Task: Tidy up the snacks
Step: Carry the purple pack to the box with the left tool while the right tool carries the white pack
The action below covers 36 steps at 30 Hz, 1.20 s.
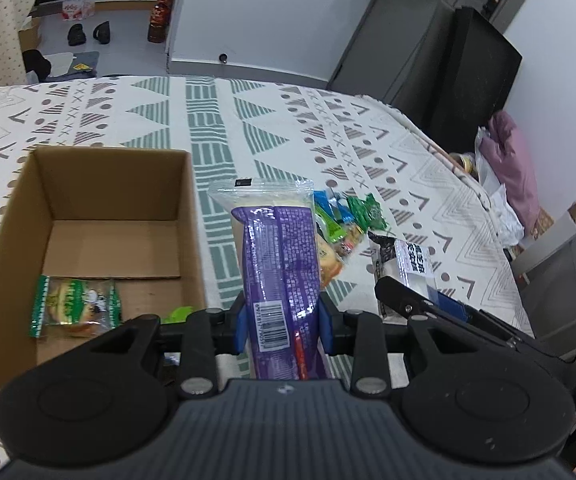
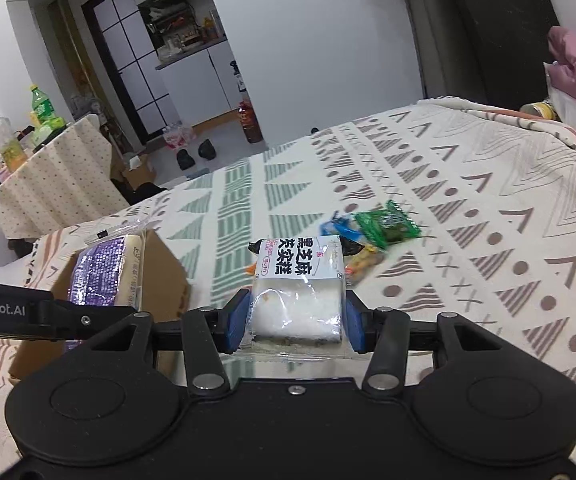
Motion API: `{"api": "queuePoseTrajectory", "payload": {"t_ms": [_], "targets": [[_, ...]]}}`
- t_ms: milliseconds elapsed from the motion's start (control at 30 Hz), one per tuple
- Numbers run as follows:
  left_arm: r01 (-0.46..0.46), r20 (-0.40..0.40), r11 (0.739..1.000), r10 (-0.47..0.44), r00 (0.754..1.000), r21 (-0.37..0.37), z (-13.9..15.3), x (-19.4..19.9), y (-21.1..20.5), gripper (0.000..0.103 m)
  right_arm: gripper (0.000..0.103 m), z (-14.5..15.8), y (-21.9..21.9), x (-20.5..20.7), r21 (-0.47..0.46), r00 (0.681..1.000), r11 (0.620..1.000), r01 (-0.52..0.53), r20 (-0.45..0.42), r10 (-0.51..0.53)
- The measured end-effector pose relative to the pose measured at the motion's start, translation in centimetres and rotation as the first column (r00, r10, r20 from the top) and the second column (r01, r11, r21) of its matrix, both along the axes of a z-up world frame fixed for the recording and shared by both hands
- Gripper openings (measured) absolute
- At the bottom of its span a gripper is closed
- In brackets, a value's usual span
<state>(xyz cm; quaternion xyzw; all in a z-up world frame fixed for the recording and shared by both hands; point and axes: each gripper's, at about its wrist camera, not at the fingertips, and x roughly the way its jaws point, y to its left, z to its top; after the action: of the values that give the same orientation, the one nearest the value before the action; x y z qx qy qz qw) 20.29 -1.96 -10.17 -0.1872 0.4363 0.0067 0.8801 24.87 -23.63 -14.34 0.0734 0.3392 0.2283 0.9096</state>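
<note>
My left gripper [image 1: 284, 326] is shut on a long purple snack pack [image 1: 276, 264], held upright just right of the open cardboard box [image 1: 192, 216]. A green-wrapped snack [image 1: 74, 306] lies on the box floor. My right gripper [image 2: 294, 322] is shut on a white cake pack with black lettering [image 2: 300, 280], raised above the cloth. The same white pack [image 1: 410, 264] shows in the left wrist view at the right. In the right wrist view the purple pack [image 2: 106, 272] and box [image 2: 164, 280] sit at the left. A small pile of snacks [image 1: 340, 220] [image 2: 372, 236] rests on the patterned cloth.
The patterned tablecloth [image 1: 288, 128] [image 2: 488, 240] covers the table. Beyond its far edge are a white cabinet [image 1: 256, 20], a dark chair [image 1: 472, 80], bottles and shoes on the floor. A side table with bottles [image 2: 40, 168] stands at the left.
</note>
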Motion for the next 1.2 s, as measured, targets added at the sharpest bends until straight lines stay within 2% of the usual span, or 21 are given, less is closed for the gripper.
{"api": "queuePoseTrajectory", "payload": {"t_ms": [733, 1200], "targets": [[-0.098, 0.037, 0.995, 0.099, 0.994, -0.02, 0.9, -2.1, 5.3, 0.033, 0.048, 2.5, 5.4, -1.1, 0.05, 0.997, 0.997, -0.067, 0.035, 0.065], [-0.162, 0.04, 0.987, 0.163, 0.986, -0.02, 0.4, -2.6, 8.6, 0.033, 0.048, 2.5, 8.1, -1.7, 0.071, 0.994, 0.992, -0.107, 0.034, 0.104]]}}
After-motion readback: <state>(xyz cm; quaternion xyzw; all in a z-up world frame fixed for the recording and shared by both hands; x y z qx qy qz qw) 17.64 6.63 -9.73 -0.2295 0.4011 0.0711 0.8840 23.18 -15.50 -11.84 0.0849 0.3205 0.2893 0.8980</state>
